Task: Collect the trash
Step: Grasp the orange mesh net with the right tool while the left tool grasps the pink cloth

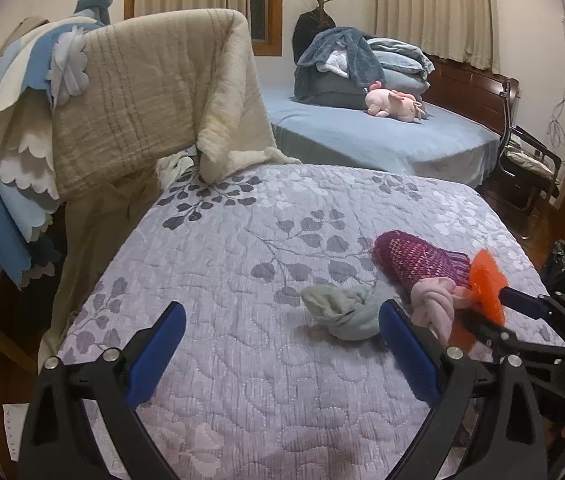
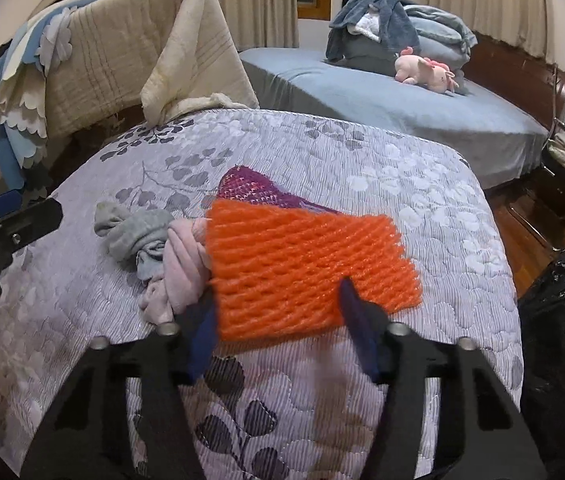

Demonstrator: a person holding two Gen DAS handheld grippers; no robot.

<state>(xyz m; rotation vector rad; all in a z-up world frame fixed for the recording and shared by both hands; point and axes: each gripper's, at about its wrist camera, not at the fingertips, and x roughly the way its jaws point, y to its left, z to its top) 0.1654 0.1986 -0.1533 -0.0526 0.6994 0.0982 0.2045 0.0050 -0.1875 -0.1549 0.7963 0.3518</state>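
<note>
At centre frame on the quilted bed (image 2: pixel 422 184), the right gripper (image 2: pixel 278 312) pinches the orange foam net (image 2: pixel 302 256), ready to lift toward the black trash bag (image 2: pixel 554 320) at right; the left gripper (image 1: pixel 282 344) gapes empty.

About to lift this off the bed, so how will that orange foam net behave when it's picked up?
The orange foam net looks open-meshed and airy, so probably very light. It lies flat between the right gripper pads, so it likely squashes and flops. Its mesh may snag the pink knotted cloth beside it.
</note>
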